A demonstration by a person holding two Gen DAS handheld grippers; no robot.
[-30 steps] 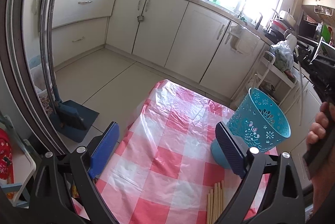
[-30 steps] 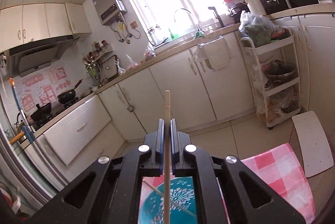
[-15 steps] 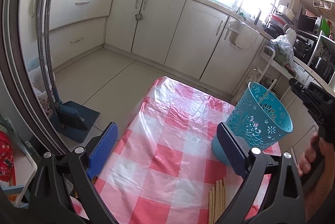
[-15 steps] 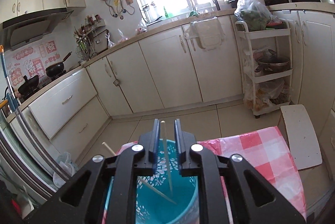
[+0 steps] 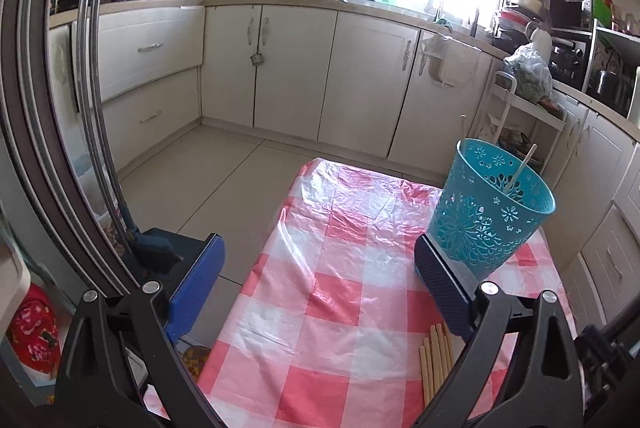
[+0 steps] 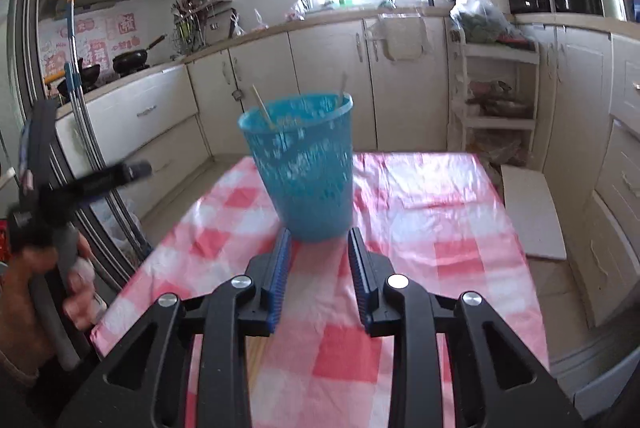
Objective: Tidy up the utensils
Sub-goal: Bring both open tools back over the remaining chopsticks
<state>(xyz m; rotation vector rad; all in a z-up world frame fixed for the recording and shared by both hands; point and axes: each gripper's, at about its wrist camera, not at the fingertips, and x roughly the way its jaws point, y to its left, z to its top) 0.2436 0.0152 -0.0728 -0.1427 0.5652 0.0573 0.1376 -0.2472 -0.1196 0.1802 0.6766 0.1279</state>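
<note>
A teal perforated basket [image 5: 492, 216] [image 6: 308, 167] stands on the pink checked tablecloth [image 5: 340, 268] with two wooden chopsticks [image 6: 262, 111] leaning inside it. Several more chopsticks [image 5: 436, 356] lie flat on the cloth at the near edge, beside my left gripper's right finger. My left gripper [image 5: 320, 268] is wide open and holds nothing. My right gripper [image 6: 318, 252] hangs low just in front of the basket; its jaws are opening and nothing is between them. In the right wrist view the left gripper [image 6: 80, 183] shows at the left, held by a hand [image 6: 76, 280].
White kitchen cabinets [image 5: 360, 75] run along the far walls. A white storage rack [image 6: 496, 95] stands behind the table on the right. A mop and dustpan [image 5: 152, 244] lean at the left near the table corner. A white board [image 6: 532, 211] lies on the floor.
My right gripper let go of the chopstick it held; the stick now stands in the basket. That gripper sank and drew back from above the basket to table level. The left gripper shifted slightly.
</note>
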